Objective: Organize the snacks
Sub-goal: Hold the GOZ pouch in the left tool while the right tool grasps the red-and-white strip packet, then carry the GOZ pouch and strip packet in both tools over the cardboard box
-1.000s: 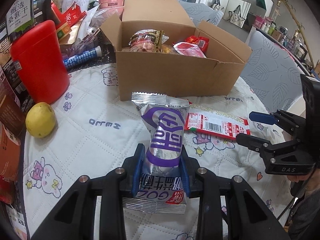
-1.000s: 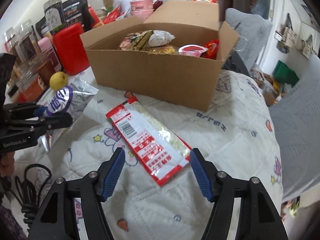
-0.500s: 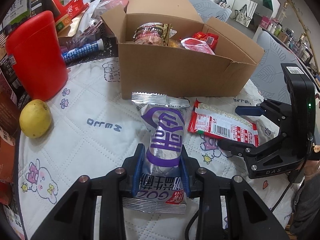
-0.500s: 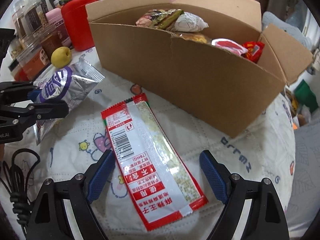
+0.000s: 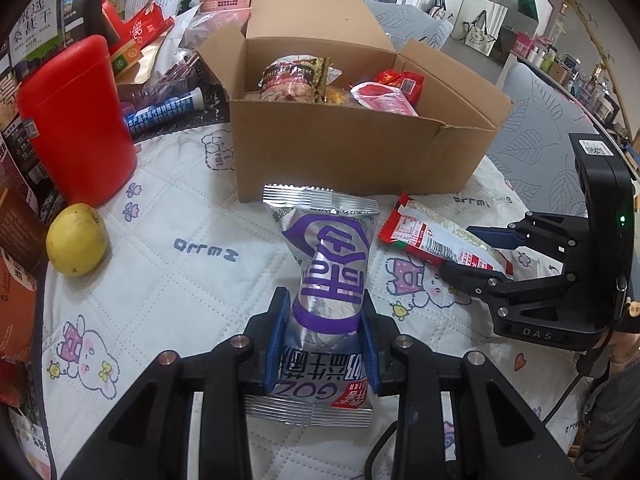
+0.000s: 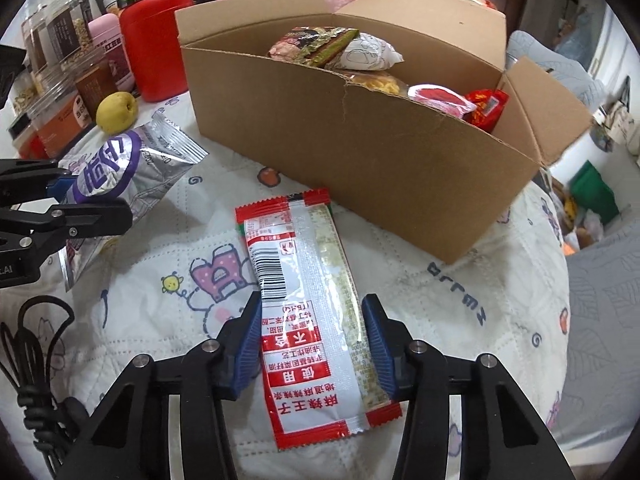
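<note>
Here the task stands partly done: the open cardboard box (image 5: 352, 152) already holds several packets, while two snacks remain outside it. The left gripper (image 5: 322, 344) has its fingers (image 5: 274, 344) clamped on a silver-and-purple foil pouch (image 5: 330, 264), a crinkled, puffy pillow pack with crimped ends. The right gripper (image 6: 312, 344) is closing around a flat red-and-white sachet (image 6: 308, 320) that lies on the surface just in front of the box; its left finger appears to meet the sachet's edge, the right finger not quite. The surface (image 5: 168, 216) is a soft quilted white cloth with cartoon prints. Both snacks are yet to go into the box. A smooth red canister (image 5: 76, 120) and a yellow fruit (image 5: 76, 240) stand apart at the left.
</note>
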The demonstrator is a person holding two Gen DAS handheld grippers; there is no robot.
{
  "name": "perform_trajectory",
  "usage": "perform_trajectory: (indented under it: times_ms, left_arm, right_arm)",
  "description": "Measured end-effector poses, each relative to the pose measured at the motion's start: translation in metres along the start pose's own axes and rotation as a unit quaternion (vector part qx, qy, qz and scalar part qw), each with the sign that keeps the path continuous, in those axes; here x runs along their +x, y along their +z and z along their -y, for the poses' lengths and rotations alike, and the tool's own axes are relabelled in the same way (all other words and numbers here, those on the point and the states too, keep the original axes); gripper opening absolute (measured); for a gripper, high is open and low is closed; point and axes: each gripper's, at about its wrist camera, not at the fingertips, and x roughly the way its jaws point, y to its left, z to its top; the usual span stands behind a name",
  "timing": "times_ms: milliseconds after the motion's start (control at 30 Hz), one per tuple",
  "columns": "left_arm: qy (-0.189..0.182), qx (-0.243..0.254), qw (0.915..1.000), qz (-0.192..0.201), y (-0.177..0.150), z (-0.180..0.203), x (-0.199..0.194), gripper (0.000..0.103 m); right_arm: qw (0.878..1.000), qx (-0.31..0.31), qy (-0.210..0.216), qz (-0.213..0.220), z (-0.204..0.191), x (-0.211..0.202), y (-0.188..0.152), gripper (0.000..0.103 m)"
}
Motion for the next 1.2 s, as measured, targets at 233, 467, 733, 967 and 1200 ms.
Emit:
perform_trajectory:
  times_ms: [233, 467, 733, 967, 1200]
  left_arm:
    - [-0.008, 0.007, 0.9999, 0.009, -0.009, 0.008, -0.017, 0.032]
    - [-0.015, 0.015, 0.9996, 0.021, -0.021, 0.017, -0.035, 0.032]
    - [-0.026, 0.030, 0.9983, 0.042, -0.029, 0.025, -0.060, 0.032]
    - [-0.037, 0.051, 0.9957, 0.068, -0.027, 0.040, -0.083, 0.033]
    - [-0.046, 0.077, 0.9901, 0.108, -0.014, 0.059, -0.107, 0.032]
  right_arm:
    - [0.999, 0.036, 0.001, 0.022, -0.002, -0.030, -0.014, 0.048]
    - [0.998, 0.053, -0.007, 0.046, -0.011, -0.060, -0.028, 0.048]
    - [0.993, 0.093, -0.009, 0.076, -0.024, -0.092, -0.049, 0.048]
    - [0.984, 0.136, -0.015, 0.110, -0.030, -0.122, -0.066, 0.048]
    - [0.978, 0.149, -0.036, 0.142, -0.035, -0.151, -0.068, 0.048]
